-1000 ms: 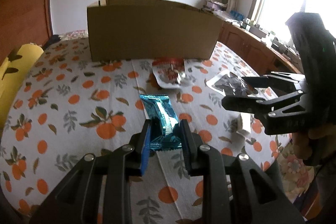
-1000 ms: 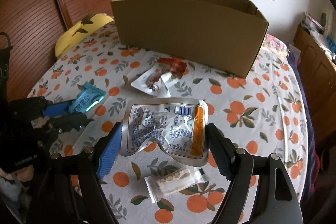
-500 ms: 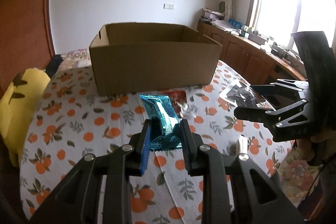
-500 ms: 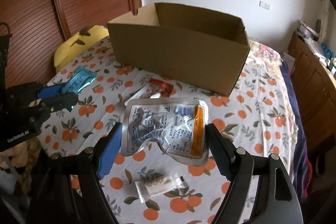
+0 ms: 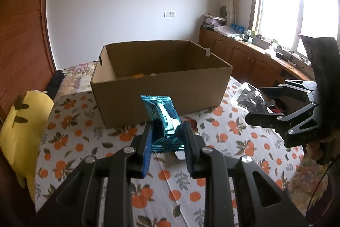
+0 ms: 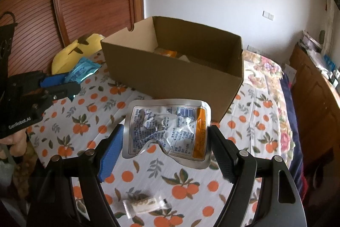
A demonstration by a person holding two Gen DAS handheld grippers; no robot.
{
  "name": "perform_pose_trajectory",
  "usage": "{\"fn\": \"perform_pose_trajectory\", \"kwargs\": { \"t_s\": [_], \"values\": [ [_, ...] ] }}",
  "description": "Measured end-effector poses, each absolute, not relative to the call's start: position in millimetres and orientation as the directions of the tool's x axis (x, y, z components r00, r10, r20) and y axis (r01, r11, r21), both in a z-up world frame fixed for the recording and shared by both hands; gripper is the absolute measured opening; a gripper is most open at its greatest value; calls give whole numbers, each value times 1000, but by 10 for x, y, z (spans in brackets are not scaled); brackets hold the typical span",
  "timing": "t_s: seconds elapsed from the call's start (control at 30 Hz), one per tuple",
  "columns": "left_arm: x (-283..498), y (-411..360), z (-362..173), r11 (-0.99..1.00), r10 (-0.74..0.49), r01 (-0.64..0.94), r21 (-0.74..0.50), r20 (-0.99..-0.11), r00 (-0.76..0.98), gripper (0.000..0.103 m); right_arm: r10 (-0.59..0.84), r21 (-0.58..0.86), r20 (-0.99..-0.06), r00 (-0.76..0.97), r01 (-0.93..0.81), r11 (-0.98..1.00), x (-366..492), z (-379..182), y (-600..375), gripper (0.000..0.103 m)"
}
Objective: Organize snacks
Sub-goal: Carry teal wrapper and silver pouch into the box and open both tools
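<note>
a crinkled teal foil wrapper (image 5: pixel 164 122), long axis toward the cardboard box (image 5: pixel 161 82), is clamped by the left gripper (image 5: pixel 167 142), while a flat silver pouch (image 6: pixel 167 131) is pinched crosswise by the right gripper (image 6: pixel 167 150).

Two grippers up: left gripper (image 5: pixel 167 139) with one blue packet (image 5: pixel 164 120), right gripper (image 6: pixel 165 142) with one silver pouch (image 6: pixel 167 131); one cardboard box (image 6: pixel 176 69), one small white packet (image 6: pixel 146 203) near the tablecloth's (image 6: pixel 250 120) front edge, one yellow plush (image 5: pixel 23 127)

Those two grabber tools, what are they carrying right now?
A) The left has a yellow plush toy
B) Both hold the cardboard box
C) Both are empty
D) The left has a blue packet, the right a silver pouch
D: the left gripper is clamped on the blue snack packet, and the right gripper grips the silver foil pouch, both short of the cardboard box.
</note>
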State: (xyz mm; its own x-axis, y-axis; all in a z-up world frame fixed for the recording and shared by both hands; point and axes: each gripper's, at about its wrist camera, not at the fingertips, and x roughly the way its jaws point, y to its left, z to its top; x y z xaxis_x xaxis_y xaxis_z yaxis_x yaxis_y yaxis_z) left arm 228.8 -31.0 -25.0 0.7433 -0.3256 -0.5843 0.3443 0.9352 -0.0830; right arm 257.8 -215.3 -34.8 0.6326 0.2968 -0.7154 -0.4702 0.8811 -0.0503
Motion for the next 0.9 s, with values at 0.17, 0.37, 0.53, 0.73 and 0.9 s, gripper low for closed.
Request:
{"fn": "perform_pose_trajectory", "kwargs": {
  "t_s": [0.17,0.37,0.53,0.73,0.9],
  "values": [
    [2476,-332,-148,931,-331,358,-69,-571,751,24,290,-70,-707,645,-472,879,2701,-247,-2156,80],
    [2750,-336,-31,929,-339,364,-68,-549,764,24,287,-86,-692,663,-470,878,2891,-117,-2146,80],
    [3035,-313,-1,925,-357,368,-93,-538,763,24,298,-83,-682,668,-475,876,3110,-63,-2103,80],
    [3283,-305,-8,925,-361,369,-96,-530,767,24,303,-76,-673,675,-470,879,3361,-42,-2020,80],
    [3425,-261,-57,929,-353,357,-99,-529,772,25,314,-60,-673,670,-473,879,3542,-78,-1975,80]
  ]
}}
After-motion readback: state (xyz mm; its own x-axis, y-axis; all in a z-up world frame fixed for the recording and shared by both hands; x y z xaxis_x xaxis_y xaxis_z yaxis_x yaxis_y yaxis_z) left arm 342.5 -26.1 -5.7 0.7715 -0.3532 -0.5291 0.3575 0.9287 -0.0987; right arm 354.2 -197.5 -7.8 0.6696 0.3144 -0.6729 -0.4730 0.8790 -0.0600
